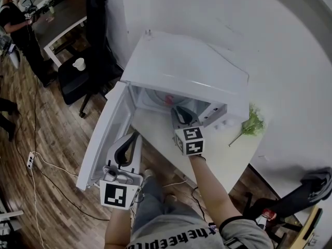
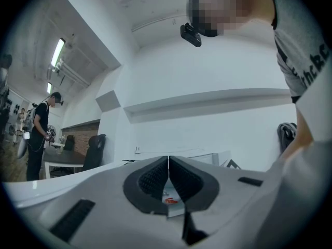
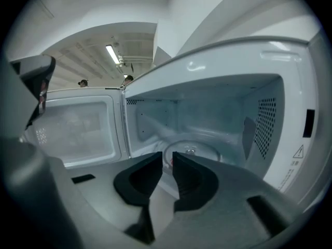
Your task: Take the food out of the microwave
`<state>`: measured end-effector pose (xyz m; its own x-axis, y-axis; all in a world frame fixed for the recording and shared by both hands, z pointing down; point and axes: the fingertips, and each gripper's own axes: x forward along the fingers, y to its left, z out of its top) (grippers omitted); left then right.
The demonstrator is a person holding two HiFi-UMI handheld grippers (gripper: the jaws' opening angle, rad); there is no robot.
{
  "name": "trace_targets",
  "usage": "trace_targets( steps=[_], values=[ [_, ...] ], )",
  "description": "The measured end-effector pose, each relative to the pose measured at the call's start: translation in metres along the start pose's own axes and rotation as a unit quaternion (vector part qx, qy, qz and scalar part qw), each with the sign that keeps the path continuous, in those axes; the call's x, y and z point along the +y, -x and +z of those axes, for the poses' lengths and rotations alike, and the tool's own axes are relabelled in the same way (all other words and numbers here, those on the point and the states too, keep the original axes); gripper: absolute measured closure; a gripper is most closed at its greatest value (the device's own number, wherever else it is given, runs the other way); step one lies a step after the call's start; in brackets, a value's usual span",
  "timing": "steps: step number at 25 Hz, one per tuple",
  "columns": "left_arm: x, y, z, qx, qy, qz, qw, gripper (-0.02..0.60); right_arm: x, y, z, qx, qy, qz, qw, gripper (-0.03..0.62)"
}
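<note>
- Two tongs are in your hands, both near the open front of the white microwave point(image 1: 187, 66).
- Your left tongs point(image 1: 136, 137) are closed, the ribbed pads point(image 2: 155, 178) pressed together with nothing between them. They hang near you beside the door point(image 1: 106, 134), which stands wide open to the left.
- Your right tongs point(image 1: 179, 114) sit at the mouth of the microwave. Their jaws are a narrow gap apart and hold nothing.
- Your food point(image 1: 168, 99) is inside the microwave, just beyond the right tongs, on or at the near edge of the round glass plate point(image 3: 194, 150).
- It shows only as a small red patch, too small and blurred to tell its kind.
- One green sprig point(image 1: 252, 123) lies on the white table point(image 1: 228, 154), right of the microwave.
</note>
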<state>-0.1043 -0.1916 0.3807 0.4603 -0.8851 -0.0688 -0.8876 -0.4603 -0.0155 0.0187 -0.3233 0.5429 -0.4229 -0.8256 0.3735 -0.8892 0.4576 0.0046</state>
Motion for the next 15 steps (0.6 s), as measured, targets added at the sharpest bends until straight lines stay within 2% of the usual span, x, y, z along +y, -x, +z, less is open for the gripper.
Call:
trace_targets(
  steps=[15],
  values=[
    [0.008,-0.003,-0.013,0.018,0.003,-0.005,0.9998,0.572,-0.011,-0.044,-0.026,0.053,0.002,-0.011,0.999,0.513]
  ],
)
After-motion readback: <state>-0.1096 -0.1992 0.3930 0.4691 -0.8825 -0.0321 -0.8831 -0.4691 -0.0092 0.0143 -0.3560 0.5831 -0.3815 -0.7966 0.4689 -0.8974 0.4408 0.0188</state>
